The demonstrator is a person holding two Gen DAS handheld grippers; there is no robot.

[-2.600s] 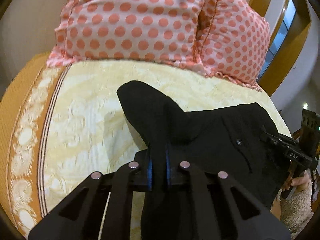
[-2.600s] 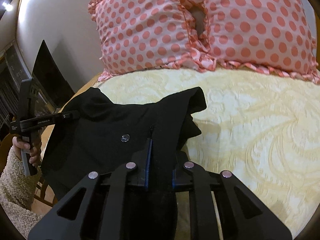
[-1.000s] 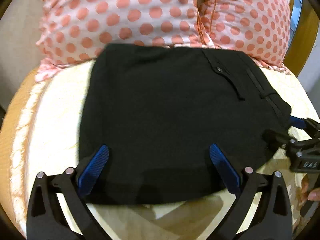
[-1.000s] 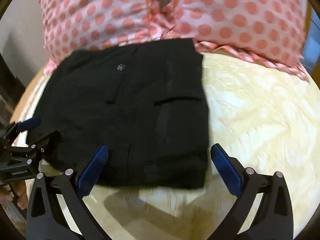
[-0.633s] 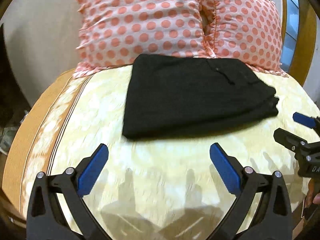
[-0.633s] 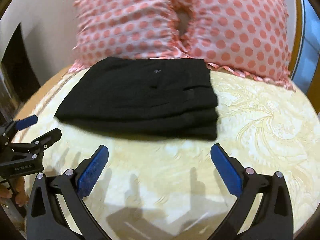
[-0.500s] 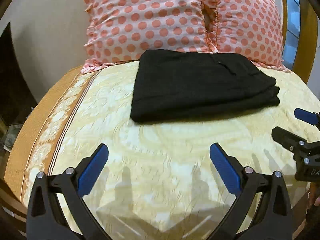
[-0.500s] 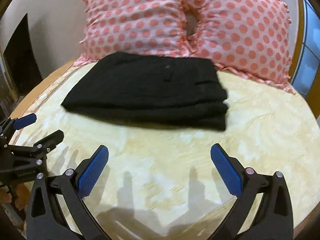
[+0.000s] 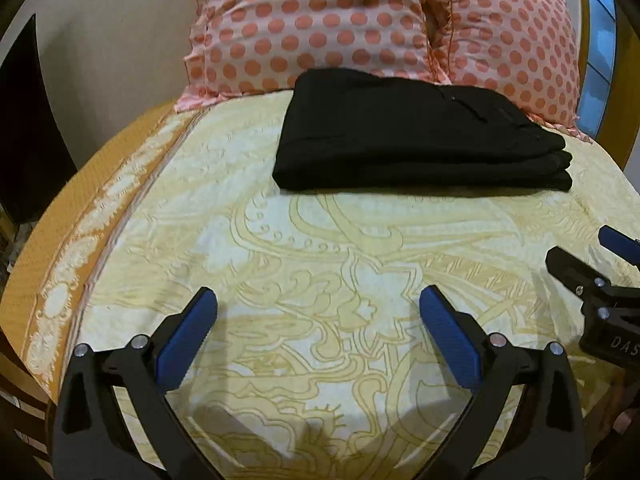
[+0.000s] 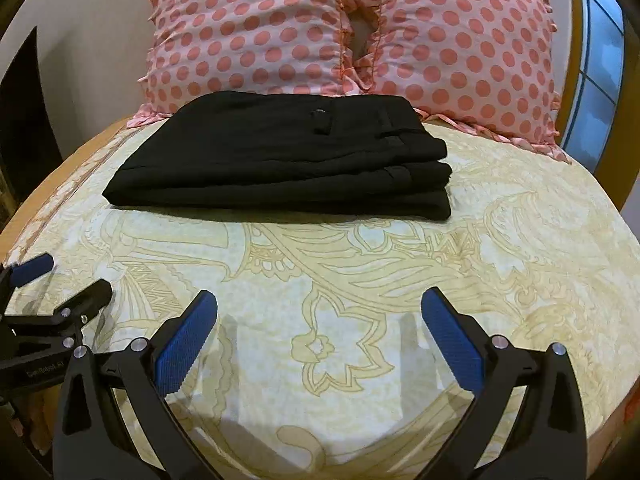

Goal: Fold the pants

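Note:
The black pants [image 9: 416, 136] lie folded in a flat rectangular stack on the yellow patterned bedspread [image 9: 320, 264], close to the pillows; they also show in the right wrist view [image 10: 288, 156]. My left gripper [image 9: 318, 308] is open and empty, well short of the pants. My right gripper [image 10: 319, 308] is open and empty, also back from the pants. Each gripper shows at the edge of the other's view: the right gripper [image 9: 600, 256] and the left gripper [image 10: 60, 280].
Two pink pillows with coral dots [image 9: 320, 20] [image 10: 460, 40] stand behind the pants. An orange border [image 9: 60, 216] runs along the bed's left edge. A wooden frame and a window [image 10: 600, 60] are at the right.
Both grippers let go of the pants, opened wide and drew back toward the foot of the bed. The pants now lie folded and look farther away.

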